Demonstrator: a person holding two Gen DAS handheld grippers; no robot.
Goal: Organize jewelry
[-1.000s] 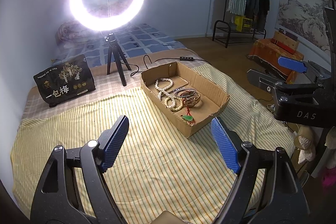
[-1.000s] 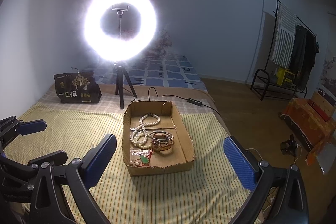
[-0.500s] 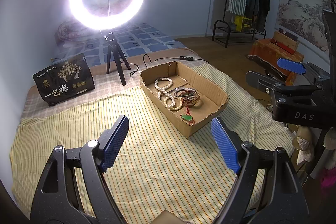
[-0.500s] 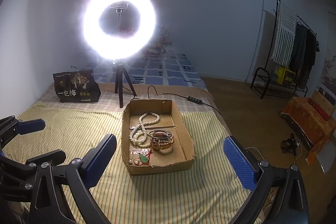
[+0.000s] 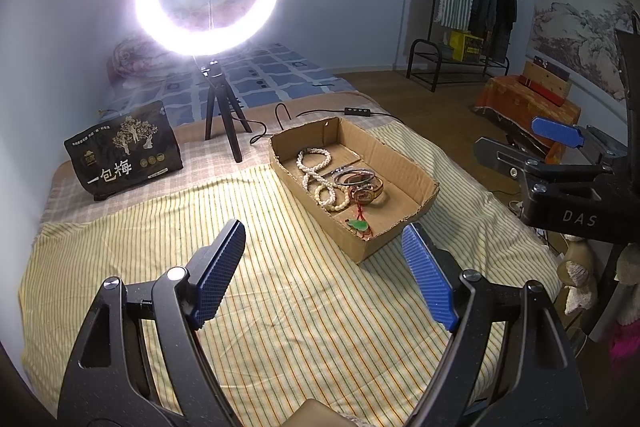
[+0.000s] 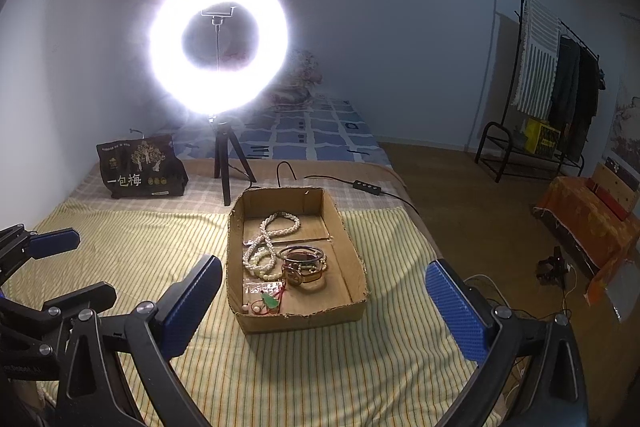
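A shallow cardboard box (image 5: 416, 203) (image 6: 352, 251) lies on the yellow striped cloth (image 5: 280, 307) (image 6: 120, 251). In it are a white bead necklace (image 5: 314, 163) (image 6: 276, 225), stacked bangles (image 5: 360, 183) (image 6: 302, 259) and a green pendant on red cord (image 5: 358, 225) (image 6: 272, 302). My left gripper (image 5: 324, 259) is open and empty, held above the cloth short of the box. My right gripper (image 6: 324, 291) is open and empty, with the box's near end between its fingers in view. Each gripper shows at the edge of the other's view.
A lit ring light on a black tripod (image 5: 218, 107) (image 6: 224, 163) stands behind the box, its cable (image 5: 304, 115) trailing right. A black printed bag (image 5: 124, 155) (image 6: 140, 167) sits at the back left. The bed's right edge drops to a wooden floor with a clothes rack (image 6: 552, 99).
Both views have shifted only slightly; the grippers drift a little relative to the box. Both stay open and empty, and the jewelry has not moved.
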